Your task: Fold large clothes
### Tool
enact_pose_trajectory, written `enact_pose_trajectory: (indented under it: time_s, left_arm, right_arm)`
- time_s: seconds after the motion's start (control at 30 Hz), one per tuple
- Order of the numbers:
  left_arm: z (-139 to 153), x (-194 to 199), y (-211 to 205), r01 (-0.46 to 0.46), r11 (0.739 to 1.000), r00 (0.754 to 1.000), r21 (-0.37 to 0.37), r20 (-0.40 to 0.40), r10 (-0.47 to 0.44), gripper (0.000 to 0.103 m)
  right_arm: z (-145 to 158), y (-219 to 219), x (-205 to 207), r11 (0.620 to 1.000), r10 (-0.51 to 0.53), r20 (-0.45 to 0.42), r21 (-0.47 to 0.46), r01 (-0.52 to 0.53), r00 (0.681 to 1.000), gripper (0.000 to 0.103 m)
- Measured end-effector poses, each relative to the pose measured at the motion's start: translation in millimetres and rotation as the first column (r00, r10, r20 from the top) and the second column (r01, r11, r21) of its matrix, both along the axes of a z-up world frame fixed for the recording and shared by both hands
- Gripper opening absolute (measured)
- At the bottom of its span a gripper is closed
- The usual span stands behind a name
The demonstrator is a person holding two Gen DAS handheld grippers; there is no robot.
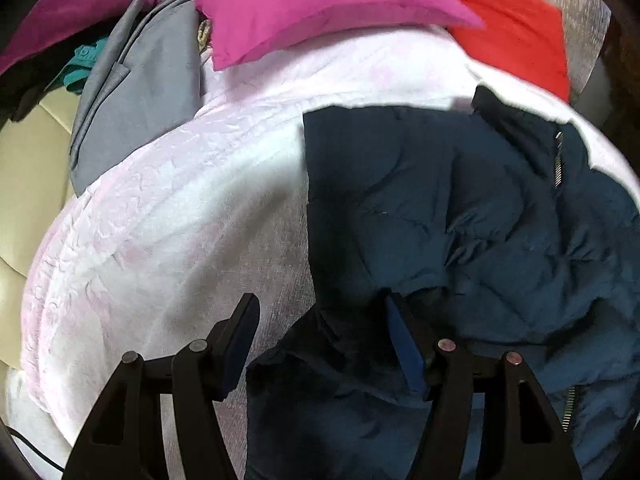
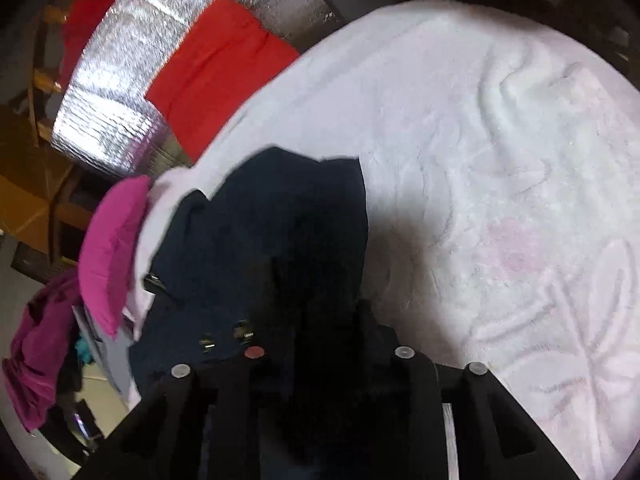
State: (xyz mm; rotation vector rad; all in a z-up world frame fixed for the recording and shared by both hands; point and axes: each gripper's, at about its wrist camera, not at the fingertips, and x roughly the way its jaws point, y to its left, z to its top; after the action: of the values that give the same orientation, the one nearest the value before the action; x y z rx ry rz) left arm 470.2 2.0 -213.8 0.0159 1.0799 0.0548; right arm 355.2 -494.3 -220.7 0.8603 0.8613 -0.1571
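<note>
So the navy quilted jacket is lying on a white-and-pink fleece blanket, and everything else sits around that jacket. The left gripper is spread wide with nothing pinched yet, one finger over bare blanket just left of the jacket's edge, the other over the dark fabric. The right gripper is buried in jacket cloth from its own camera's angle; honestly can't tell if it's clamped on it or just pushed into it.

If I were doing this step, I'd bite a single clean layer at the hem or side seam, not a bunched wad. Puffy stuff like this probably slips and springs back, so grab deep and keep both corners level when carrying the fold across. Watch the metal zipper too.

Beyond the jacket: a magenta pillow, a red cloth, silver foil sheeting behind that. Left of it, a grey garment and a maroon one piled up.
</note>
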Motion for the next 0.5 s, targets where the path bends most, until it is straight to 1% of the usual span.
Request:
enact_pose_trajectory:
  time_s: [0.03,0.07,0.1,0.17,0.23,0.27,0.37,0.4,0.43,0.47,0.5]
  left_arm:
    - [3.8,-1.8,4.6,-0.008,1.0,1.0,-0.024,0.006,0.008,0.066]
    - [7.2,-3.7,9.1,-0.016,0.999,1.0,-0.044,0.012,0.016,0.066]
    - [11.4,-6.1,14.7,-0.023,0.998,1.0,-0.061,0.021,0.024,0.066]
    - [16.6,-10.1,22.9,-0.031,0.997,0.999,-0.071,0.034,0.034,0.066]
    - [15.8,-10.5,32.4,-0.05,0.996,0.998,-0.071,0.031,0.052,0.07]
    - [13.4,-10.0,38.1,-0.064,0.995,0.998,-0.077,0.022,0.066,0.072]
    - [2.6,-5.8,53.6,-0.1,0.986,0.995,-0.131,-0.024,0.098,0.072]
    - [-4.4,-3.5,57.8,-0.106,0.98,0.994,-0.167,-0.044,0.1,0.072]
    - [-9.0,-1.5,61.2,-0.106,0.975,0.994,-0.193,-0.061,0.096,0.072]
    - [-14.0,0.6,62.3,-0.107,0.971,0.993,-0.215,-0.08,0.092,0.072]
    - [-17.4,1.8,63.6,-0.112,0.966,0.991,-0.234,-0.091,0.093,0.072]
  right_arm:
    - [6.1,0.7,-8.2,1.0,0.001,0.023,0.0,-0.001,1.0,0.064]
    - [10.6,2.5,-14.6,1.0,0.015,0.038,-0.002,-0.014,0.999,0.073]
    - [11.4,5.8,-17.5,0.999,0.038,0.037,-0.008,-0.038,0.999,0.073]
    - [8.9,12.4,-18.7,0.996,0.082,0.014,-0.024,-0.082,0.997,0.073]
    - [0.1,17.1,-15.4,0.993,0.106,-0.016,-0.05,-0.106,0.994,0.073]
    - [-4.1,18.7,-12.7,0.992,0.112,-0.026,-0.062,-0.114,0.993,0.073]
    - [-15.5,27.0,-1.8,0.972,0.141,-0.073,-0.179,-0.152,0.987,0.073]
    - [-19.6,30.2,1.0,0.968,0.169,-0.067,-0.177,-0.178,0.983,0.072]
    - [-22.8,32.0,2.2,0.967,0.183,-0.064,-0.165,-0.191,0.981,0.066]
    - [-23.2,32.7,2.1,0.965,0.191,-0.064,-0.169,-0.2,0.979,0.055]
    - [-18.9,34.8,0.6,0.961,0.198,-0.06,-0.185,-0.206,0.978,0.05]
